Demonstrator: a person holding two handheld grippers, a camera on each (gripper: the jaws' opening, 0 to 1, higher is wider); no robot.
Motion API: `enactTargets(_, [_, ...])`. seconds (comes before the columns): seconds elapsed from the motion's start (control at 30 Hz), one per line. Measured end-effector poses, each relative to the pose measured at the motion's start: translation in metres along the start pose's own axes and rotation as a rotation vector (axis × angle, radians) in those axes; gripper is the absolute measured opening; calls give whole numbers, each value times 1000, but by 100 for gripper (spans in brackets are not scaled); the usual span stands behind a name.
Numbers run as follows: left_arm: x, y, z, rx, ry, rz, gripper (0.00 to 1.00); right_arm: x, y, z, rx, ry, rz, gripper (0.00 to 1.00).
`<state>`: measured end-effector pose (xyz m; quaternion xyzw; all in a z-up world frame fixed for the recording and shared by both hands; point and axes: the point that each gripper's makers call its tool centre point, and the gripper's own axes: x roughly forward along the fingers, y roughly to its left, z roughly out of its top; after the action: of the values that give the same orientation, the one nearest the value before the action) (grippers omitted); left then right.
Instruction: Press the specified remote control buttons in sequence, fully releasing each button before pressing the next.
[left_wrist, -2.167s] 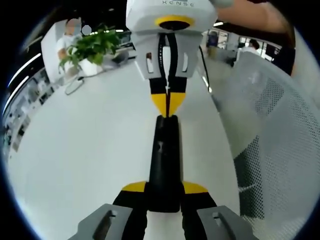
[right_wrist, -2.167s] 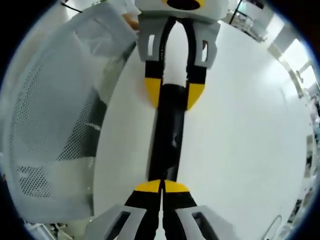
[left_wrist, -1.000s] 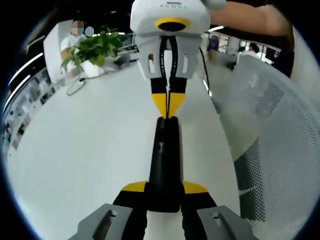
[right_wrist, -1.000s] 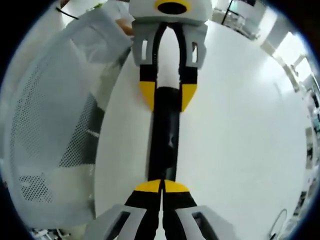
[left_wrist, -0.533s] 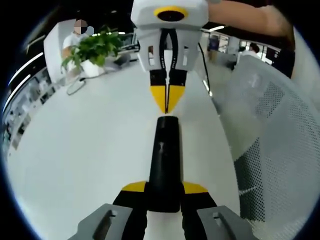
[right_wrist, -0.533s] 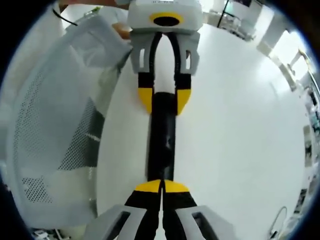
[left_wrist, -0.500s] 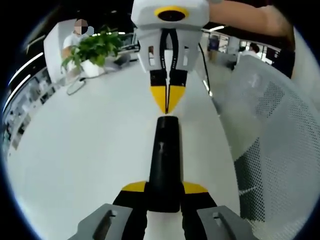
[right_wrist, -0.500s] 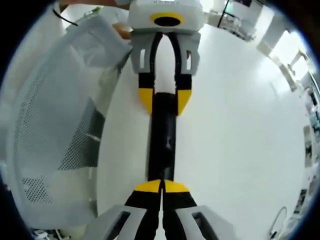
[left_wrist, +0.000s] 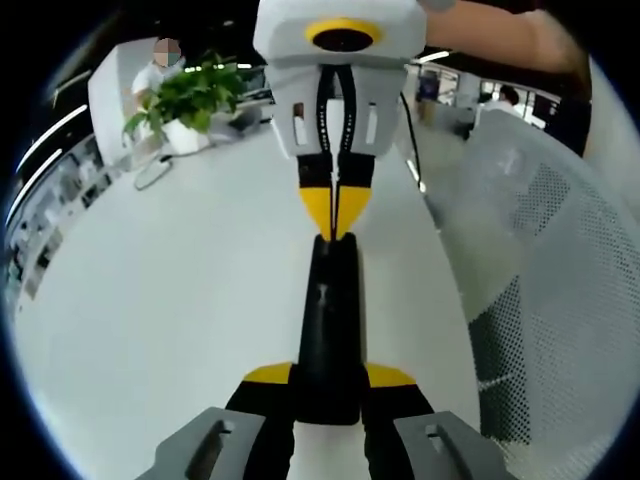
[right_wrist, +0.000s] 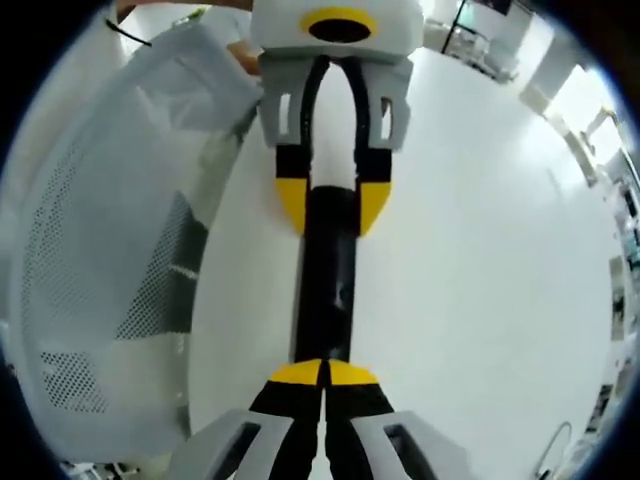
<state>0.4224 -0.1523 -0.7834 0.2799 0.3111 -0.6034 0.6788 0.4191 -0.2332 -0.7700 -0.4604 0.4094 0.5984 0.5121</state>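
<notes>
A long black remote control (left_wrist: 330, 320) lies lengthwise on the white table (left_wrist: 160, 300). My left gripper (left_wrist: 330, 378) is shut on the remote's near end, one yellow tip on each side. From the top of the left gripper view my right gripper (left_wrist: 335, 228) comes down, shut, its yellow tips touching the remote's far end. In the right gripper view the right gripper (right_wrist: 323, 372) is shut with its tips over the remote (right_wrist: 325, 270), and the left gripper (right_wrist: 332, 205) clamps the opposite end.
A white mesh chair (left_wrist: 545, 270) stands close at the table's edge, also seen as the chair (right_wrist: 90, 260). A potted plant (left_wrist: 185, 100) and a cable (left_wrist: 150, 172) sit at the far end of the table. A person's arm (left_wrist: 500, 35) holds the right gripper.
Half a second ago the right gripper's shut tips hung clear of the remote's end; now they are down on it again. The left gripper keeps its hold.
</notes>
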Motion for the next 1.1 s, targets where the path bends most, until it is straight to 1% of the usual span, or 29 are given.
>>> enactTargets(0.13, [0,1,-1,-1,-2,0,24,2,-1,0,1,-4,3,0])
enactTargets(0.27, [0,1,0,-1,-3,-2,24,5,-1,-1,-6,8,8,0])
enactTargets(0.6, [0,1,0,-1,-13,-3,24,4,2,2,-1,10,14,0])
enactTargets(0.87, [1,1,-1,-3,-19,-3,24,5,0,0,3,11,19,0])
enactTargets(1.1, [1,1,0,-2,-20,-2,24,4,1,1,-11,25,10,0])
